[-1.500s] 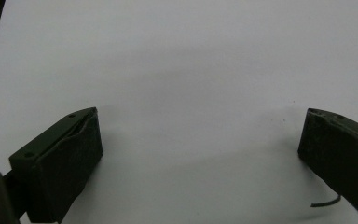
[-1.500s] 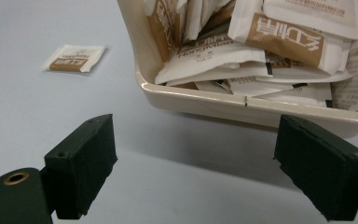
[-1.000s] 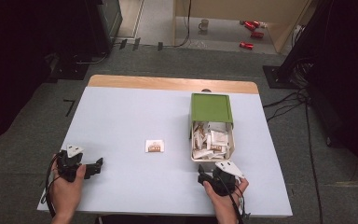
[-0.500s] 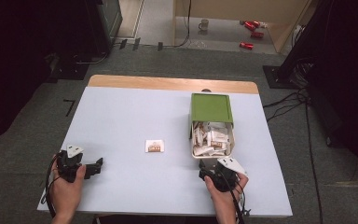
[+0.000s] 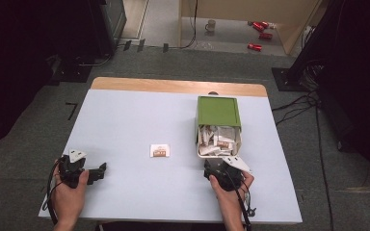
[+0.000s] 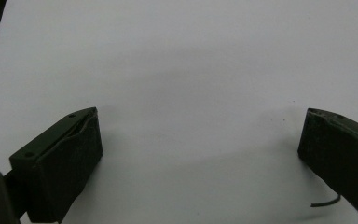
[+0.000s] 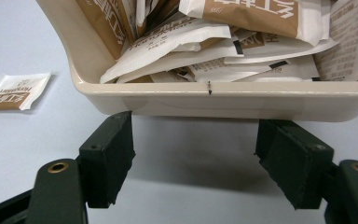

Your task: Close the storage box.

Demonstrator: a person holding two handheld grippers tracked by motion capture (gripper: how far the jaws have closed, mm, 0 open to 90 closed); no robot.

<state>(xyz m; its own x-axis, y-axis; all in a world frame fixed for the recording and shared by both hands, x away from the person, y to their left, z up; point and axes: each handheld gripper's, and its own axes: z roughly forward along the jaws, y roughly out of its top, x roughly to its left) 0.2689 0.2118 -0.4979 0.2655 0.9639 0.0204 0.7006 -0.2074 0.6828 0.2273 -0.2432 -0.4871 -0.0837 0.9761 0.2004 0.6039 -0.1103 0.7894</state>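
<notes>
Grippers at the table's near edge, packets beyond.
Right gripper [image 7: 193, 154], jaws spread and empty, sits just before the cream rim of the box [image 7: 223, 100] crammed with brown-and-white packets [image 7: 200, 46]; left gripper [image 6: 200, 154], also spread wide, rests over bare table [image 5: 125, 120] well to the left. One loose packet [image 5: 160, 150] lies between them, farther in. The box's green lid [image 5: 218, 111] stands behind.
</notes>
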